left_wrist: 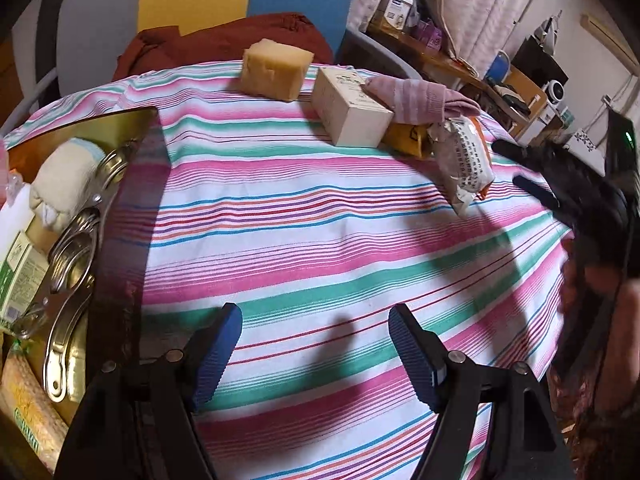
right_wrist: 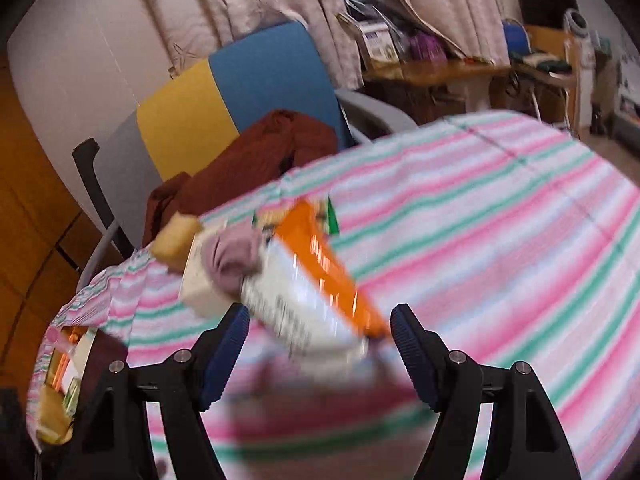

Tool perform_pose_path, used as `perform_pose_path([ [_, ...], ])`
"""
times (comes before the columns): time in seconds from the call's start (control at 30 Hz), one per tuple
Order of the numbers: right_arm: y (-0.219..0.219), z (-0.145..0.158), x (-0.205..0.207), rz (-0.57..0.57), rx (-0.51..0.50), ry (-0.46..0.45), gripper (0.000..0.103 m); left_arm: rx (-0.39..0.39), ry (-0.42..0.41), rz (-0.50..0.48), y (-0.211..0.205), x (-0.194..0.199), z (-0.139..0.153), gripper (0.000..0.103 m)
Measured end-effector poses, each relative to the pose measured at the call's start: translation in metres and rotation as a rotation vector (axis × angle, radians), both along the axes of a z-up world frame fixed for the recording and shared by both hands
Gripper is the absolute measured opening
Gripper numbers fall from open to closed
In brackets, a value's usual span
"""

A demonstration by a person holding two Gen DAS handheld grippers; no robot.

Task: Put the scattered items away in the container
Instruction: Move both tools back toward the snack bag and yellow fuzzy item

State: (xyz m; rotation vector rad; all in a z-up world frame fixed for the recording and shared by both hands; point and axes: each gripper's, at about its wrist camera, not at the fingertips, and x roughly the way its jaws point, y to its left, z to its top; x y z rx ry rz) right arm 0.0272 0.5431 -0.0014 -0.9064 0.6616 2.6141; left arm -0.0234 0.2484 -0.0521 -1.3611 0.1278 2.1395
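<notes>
Container [left_wrist: 136,128] at tablecloth's [left_wrist: 304,216] left edge, holding spoons [left_wrist: 76,248], rolled cloth [left_wrist: 66,180]. Left gripper [left_wrist: 316,348] released, empty. Sponge [left_wrist: 276,70], white box [left_wrist: 350,110], pink cloth [left_wrist: 412,98], packet [left_wrist: 464,160] at far edge. Right gripper [right_wrist: 320,344] spread around packet, not clamped.

the left gripper [left_wrist: 316,344] hangs over the striped cloth [left_wrist: 320,240], jaws apart with nothing between them. to its left sits the gold container [left_wrist: 132,120], holding measuring spoons [left_wrist: 72,256]. far ahead lie a sponge [left_wrist: 276,74], white box [left_wrist: 348,110], pink sock [left_wrist: 416,98] and snack packet [left_wrist: 464,160]; the right gripper [left_wrist: 532,168] is near the packet.
</notes>
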Motion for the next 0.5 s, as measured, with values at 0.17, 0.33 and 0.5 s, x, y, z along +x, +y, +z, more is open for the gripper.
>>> perform_pose_path([
  [0.17,0.012,-0.016,-0.034,0.083,-0.063,-0.013,0.078,0.009,-0.027,-0.002,-0.008,0.005,-0.002,0.077],
  [0.33,-0.011,-0.026,-0.035,0.175,-0.099,-0.022,0.079,0.017,-0.032,-0.008,-0.01,0.011,-0.001,0.077],
  [0.5,-0.064,-0.019,-0.011,0.32,-0.114,0.011,0.079,0.036,-0.031,0.001,-0.01,0.012,0.003,0.077],
])
